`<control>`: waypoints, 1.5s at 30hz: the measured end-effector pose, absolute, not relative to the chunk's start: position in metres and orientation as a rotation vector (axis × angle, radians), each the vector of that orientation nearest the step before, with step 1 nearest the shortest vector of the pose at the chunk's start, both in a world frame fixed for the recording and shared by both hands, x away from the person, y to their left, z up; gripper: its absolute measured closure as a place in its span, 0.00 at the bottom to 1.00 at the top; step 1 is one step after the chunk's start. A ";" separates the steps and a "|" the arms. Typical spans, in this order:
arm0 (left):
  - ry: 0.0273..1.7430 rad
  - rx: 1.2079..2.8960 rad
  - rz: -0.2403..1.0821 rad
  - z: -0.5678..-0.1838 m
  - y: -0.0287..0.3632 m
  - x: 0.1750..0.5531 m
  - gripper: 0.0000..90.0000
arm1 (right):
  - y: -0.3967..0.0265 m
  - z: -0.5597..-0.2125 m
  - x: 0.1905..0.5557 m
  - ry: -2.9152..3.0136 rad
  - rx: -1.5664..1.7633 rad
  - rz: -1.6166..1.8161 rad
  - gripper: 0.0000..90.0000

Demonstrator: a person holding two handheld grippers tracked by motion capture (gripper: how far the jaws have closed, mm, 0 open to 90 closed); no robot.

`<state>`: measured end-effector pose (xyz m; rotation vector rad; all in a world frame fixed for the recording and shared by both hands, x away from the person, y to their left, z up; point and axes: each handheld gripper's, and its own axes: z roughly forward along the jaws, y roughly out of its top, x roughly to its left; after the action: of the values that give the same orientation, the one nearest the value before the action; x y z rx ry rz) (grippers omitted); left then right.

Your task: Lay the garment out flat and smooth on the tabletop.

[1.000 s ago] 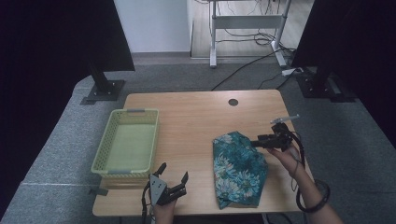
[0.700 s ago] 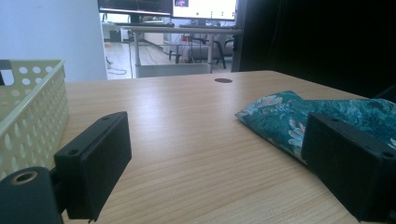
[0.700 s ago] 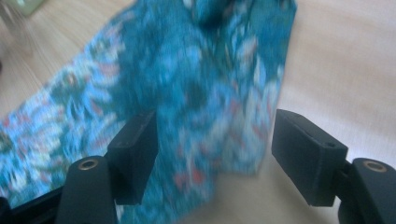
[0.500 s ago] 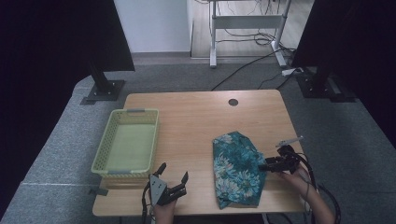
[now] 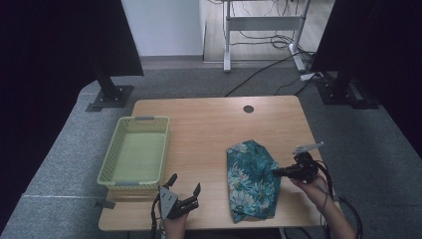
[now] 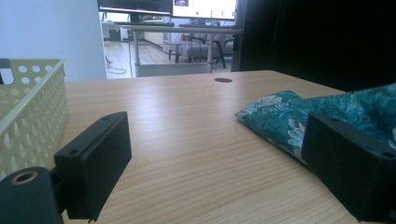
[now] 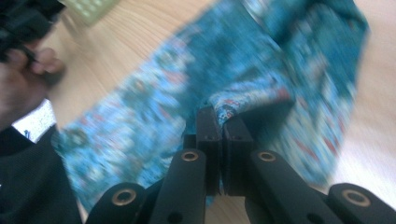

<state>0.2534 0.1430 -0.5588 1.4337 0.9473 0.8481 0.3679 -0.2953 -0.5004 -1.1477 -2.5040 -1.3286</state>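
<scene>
A teal flower-print cloth [image 5: 251,177] lies folded on the right half of the wooden table [image 5: 209,129]. My right gripper [image 5: 275,172] points left at the cloth's right edge. Its jaws have just been closing and now pinch a raised fold of the cloth [image 7: 280,60] at the tips of the right gripper [image 7: 217,116]. My left gripper [image 5: 184,183] rests at the table's front edge, open, with bare wood between its jaws. From the left gripper [image 6: 219,163] the cloth [image 6: 289,112] lies ahead to the right.
A pale green plastic basket [image 5: 115,154] with nothing in it stands on the table's left side, just beyond my left gripper, and its wall [image 6: 28,116] is close on that gripper's left. A round cable hole [image 5: 248,109] sits near the far edge. Dark stands flank the table.
My right gripper has come down along the cloth's right edge toward the table's front and shut on a fold of it. The left gripper has stayed put.
</scene>
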 end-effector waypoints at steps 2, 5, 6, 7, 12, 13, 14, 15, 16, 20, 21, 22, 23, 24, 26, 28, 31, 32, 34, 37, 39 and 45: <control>0.948 1.433 0.850 -0.559 0.143 0.253 0.10 | -0.283 -0.487 0.367 -2.535 -1.099 -1.340 0.97; 0.949 1.432 0.847 -0.559 0.143 0.254 0.10 | -0.260 -0.469 0.368 -2.575 -1.044 -1.348 0.97; 0.949 1.432 0.847 -0.559 0.143 0.254 0.10 | -0.252 -0.463 0.369 -2.587 -1.020 -1.349 0.97; 0.949 1.432 0.845 -0.559 0.143 0.254 0.10 | -0.243 -0.457 0.370 -2.592 -1.009 -1.347 0.97; 0.950 1.430 0.839 -0.559 0.144 0.254 0.10 | -0.192 -0.434 0.372 -2.627 -0.880 -1.359 0.97; 0.950 1.429 0.838 -0.559 0.144 0.254 0.10 | -0.180 -0.430 0.371 -2.635 -0.853 -1.352 0.97; 0.950 1.429 0.837 -0.559 0.144 0.254 0.10 | -0.168 -0.427 0.370 -2.647 -0.820 -1.349 0.97; 0.949 1.431 0.834 -0.559 0.144 0.254 0.10 | -0.156 -0.424 0.369 -2.650 -0.780 -1.351 0.97; 0.950 1.431 0.833 -0.559 0.144 0.254 0.10 | -0.144 -0.421 0.368 -2.655 -0.760 -1.342 0.97; 0.951 1.427 0.824 -0.559 0.145 0.255 0.10 | -0.099 -0.415 0.367 -2.536 -0.601 -1.389 0.77; 0.950 1.425 0.823 -0.559 0.145 0.255 0.10 | -0.090 -0.415 0.367 -2.474 -0.531 -1.407 0.70; 0.951 1.426 0.824 -0.559 0.145 0.254 0.10 | -0.082 -0.414 0.365 -2.476 -0.511 -1.395 0.68; 0.948 1.427 0.824 -0.559 0.145 0.254 0.10 | -0.078 -0.413 0.364 -2.511 -0.509 -1.389 0.64; 0.948 1.429 0.827 -0.559 0.145 0.254 0.10 | -0.077 -0.413 0.364 -2.535 -0.521 -1.381 0.59; 0.944 1.432 0.821 -0.559 0.146 0.254 0.10 | -0.081 -0.416 0.367 -2.570 -0.583 -1.352 0.55; 0.944 1.433 0.818 -0.559 0.146 0.254 0.10 | -0.092 -0.422 0.373 -2.579 -0.647 -1.342 0.49; 0.941 1.436 0.814 -0.559 0.146 0.254 0.10 | -0.114 -0.431 0.384 -2.546 -0.753 -1.331 0.46; 0.936 1.439 0.811 -0.559 0.146 0.255 0.10 | -0.122 -0.434 0.387 -2.535 -0.793 -1.326 0.45; 0.924 1.446 0.801 -0.559 0.145 0.254 0.10 | -0.137 -0.441 0.393 -2.515 -0.849 -1.310 0.41; 0.903 1.521 0.733 -0.556 0.142 0.253 0.10 | -0.160 -0.450 0.396 -2.514 -0.936 -1.276 0.36; 0.873 1.621 0.687 -0.551 0.138 0.252 0.10 | -0.177 -0.456 0.397 -2.517 -0.987 -1.260 0.36; 0.706 1.900 0.643 -0.539 0.109 0.243 0.09 | -0.230 -0.484 0.399 -2.530 -1.168 -1.145 0.36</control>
<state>0.2429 0.1085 -0.5386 1.8995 0.7060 0.6427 0.3986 -0.2296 -0.4842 -1.1680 -2.5297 -1.1445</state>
